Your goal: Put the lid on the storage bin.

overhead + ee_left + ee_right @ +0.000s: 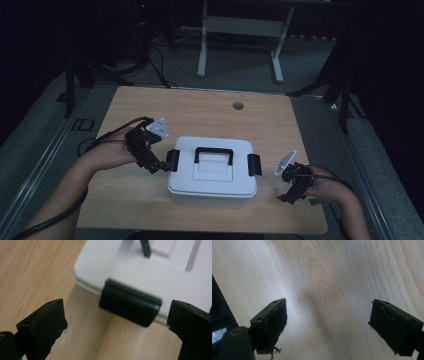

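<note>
White box (212,172): we see its black left clip (130,303) just ahead, between our spread left gripper (115,322) jaws.
Right gripper (328,325): jaws spread, over bare surface (332,277).

The floor (60,131) left of the table bears the marking "ID".
</note>
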`<control>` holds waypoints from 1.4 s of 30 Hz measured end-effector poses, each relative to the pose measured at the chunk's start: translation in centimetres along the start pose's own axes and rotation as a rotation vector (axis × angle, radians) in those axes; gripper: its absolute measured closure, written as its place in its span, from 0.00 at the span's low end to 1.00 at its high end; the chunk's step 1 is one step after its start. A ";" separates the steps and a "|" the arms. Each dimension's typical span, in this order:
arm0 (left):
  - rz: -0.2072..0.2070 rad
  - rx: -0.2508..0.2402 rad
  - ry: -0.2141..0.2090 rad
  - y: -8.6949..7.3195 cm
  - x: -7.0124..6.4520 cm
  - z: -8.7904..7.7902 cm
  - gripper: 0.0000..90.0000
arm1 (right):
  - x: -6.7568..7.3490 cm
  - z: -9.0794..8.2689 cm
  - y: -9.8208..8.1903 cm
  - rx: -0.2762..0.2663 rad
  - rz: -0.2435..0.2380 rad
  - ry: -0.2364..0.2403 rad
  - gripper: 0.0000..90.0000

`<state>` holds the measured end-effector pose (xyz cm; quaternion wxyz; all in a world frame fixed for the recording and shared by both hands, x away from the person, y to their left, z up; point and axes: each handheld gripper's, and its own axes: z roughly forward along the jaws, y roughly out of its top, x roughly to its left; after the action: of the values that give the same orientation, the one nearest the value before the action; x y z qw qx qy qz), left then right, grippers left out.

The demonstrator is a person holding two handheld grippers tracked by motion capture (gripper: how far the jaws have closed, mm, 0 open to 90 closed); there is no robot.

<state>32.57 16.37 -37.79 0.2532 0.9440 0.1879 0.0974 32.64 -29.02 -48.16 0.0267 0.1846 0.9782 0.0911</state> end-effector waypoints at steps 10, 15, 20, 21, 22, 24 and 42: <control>-0.063 -0.004 0.009 -4.0 0.1 -0.4 0.02 | 0.1 0.2 0.1 0.002 0.003 0.002 0.16; -0.092 0.009 0.010 -6.1 0.2 0.1 0.02 | 0.0 0.2 0.1 0.002 0.002 0.002 0.16; -0.122 -0.001 0.004 -7.8 0.3 0.8 0.02 | 0.0 0.3 0.1 0.001 0.005 0.004 0.16; -0.125 -0.004 0.000 -8.1 0.3 0.9 0.02 | 0.0 0.4 0.1 0.002 0.004 0.003 0.16; -0.125 -0.004 0.000 -8.1 0.3 0.9 0.02 | 0.0 0.4 0.1 0.001 0.004 0.004 0.16; -0.137 -0.015 0.002 -8.8 0.3 1.3 0.02 | 0.0 0.4 0.1 0.000 0.004 0.004 0.16; -0.202 -0.035 -0.004 -13.0 0.1 4.5 0.02 | 0.0 0.7 -0.1 0.007 0.016 0.015 0.16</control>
<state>29.90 24.84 -48.36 0.2786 0.9158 0.2800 0.0727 32.67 -29.03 -48.88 0.0182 0.1919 0.9772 0.0893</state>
